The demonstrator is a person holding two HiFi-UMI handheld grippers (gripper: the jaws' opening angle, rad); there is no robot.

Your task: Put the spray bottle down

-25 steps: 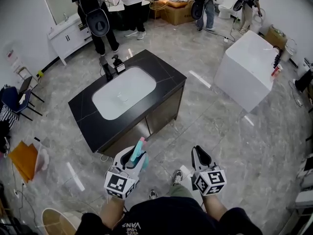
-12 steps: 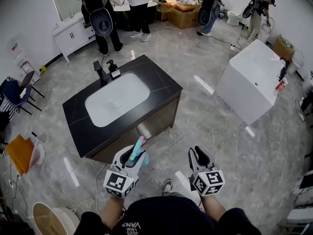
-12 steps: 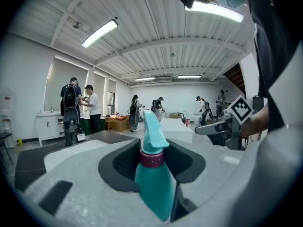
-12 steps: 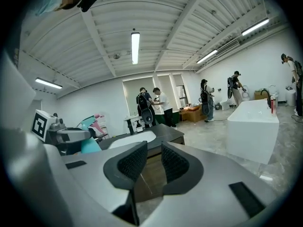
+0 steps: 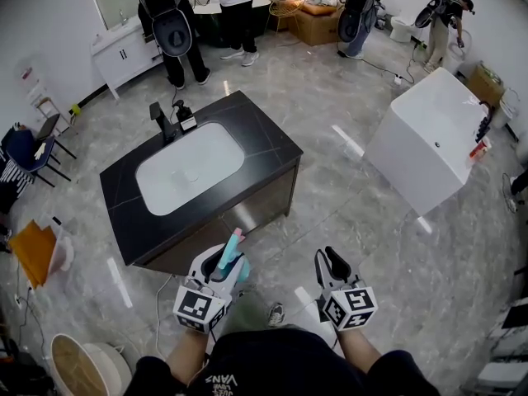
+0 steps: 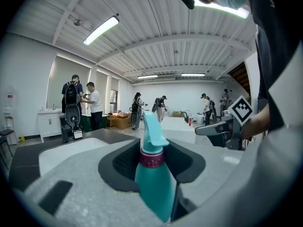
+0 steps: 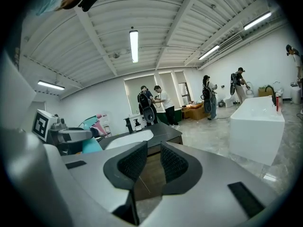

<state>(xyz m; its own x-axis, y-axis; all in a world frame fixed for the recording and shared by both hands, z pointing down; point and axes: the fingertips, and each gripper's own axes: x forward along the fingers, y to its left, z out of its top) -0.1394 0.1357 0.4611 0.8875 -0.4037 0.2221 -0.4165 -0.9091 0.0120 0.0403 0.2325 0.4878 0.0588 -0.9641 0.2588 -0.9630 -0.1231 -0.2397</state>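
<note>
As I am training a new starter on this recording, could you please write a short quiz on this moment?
1. What stands between the jaws of the left gripper?
2. True or false: the right gripper is shut on a cloth.
3. What is set into the top of the black counter? A a white basin; B a stove; C a tool drawer.

Key
1. A teal spray bottle, upright and gripped by its body.
2. False: its jaws stand a little apart with nothing between them.
3. A.
</note>
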